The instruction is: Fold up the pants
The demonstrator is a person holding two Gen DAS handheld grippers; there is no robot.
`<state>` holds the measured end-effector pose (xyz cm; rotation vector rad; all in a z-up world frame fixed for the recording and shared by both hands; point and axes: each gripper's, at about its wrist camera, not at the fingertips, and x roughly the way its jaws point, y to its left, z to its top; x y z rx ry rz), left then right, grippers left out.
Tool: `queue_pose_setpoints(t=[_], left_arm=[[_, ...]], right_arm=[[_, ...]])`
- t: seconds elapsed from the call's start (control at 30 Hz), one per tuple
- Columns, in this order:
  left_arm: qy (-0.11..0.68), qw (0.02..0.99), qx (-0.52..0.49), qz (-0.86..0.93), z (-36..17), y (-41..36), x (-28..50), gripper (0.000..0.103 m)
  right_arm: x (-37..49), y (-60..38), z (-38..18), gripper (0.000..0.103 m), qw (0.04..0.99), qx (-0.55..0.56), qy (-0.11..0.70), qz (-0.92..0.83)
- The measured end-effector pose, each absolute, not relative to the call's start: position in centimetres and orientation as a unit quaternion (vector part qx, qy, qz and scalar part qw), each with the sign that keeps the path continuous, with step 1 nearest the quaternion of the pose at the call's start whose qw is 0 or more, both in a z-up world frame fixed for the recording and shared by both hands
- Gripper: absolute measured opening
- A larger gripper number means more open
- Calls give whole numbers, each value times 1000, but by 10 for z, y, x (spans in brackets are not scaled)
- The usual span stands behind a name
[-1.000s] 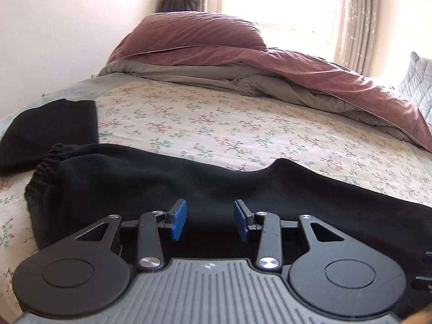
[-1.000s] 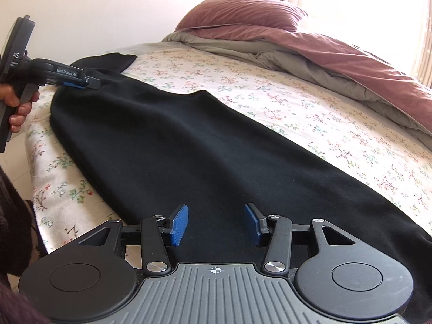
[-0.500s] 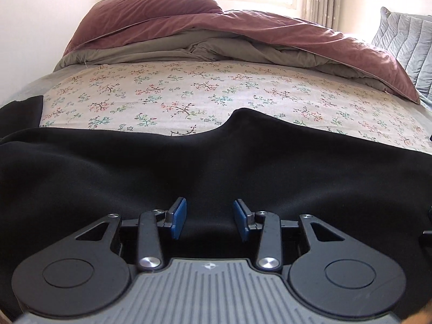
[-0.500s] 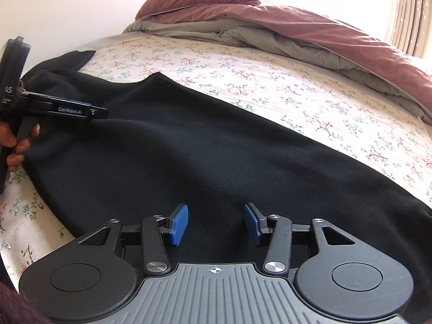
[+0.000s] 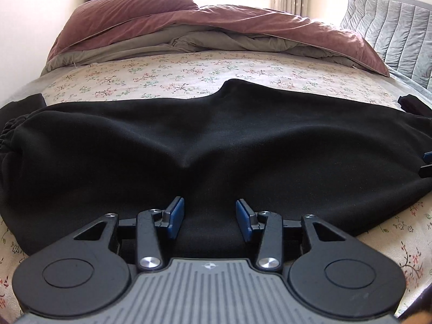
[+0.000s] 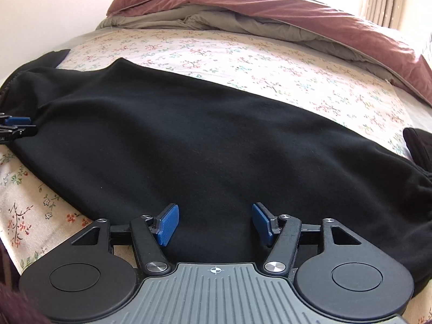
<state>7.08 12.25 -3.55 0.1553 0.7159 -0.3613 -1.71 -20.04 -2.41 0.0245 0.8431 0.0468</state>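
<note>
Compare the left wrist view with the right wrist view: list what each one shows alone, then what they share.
Left wrist only: the gathered elastic waistband at the pants' left end and a grey quilted cushion.

Right wrist only: a dark maroon sleeve at the lower left corner.

Both: the black fleece pants lying lengthwise on the floral bedsheet, the maroon duvet, and both grippers over the cloth, left gripper and right gripper, jaws opening, nothing pinched.

Home bedroom: bed; pillow
</note>
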Motion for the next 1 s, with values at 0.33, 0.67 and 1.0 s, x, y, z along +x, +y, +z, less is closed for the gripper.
queue_pose_setpoints(t=[0.33,0.67,1.0], left_arm=[[344,913,24,-219,-25,86,83,56],[401,888,-17,-225,-19,29,87,81],[408,881,-12,-239,-19,3,83,94]], right_arm=[[-38,-257,-3,72,917,82,385,-70],[-66,-334,4,89,895,156,357,-215],[-86,-375,-23,89,844,283,381,-251]])
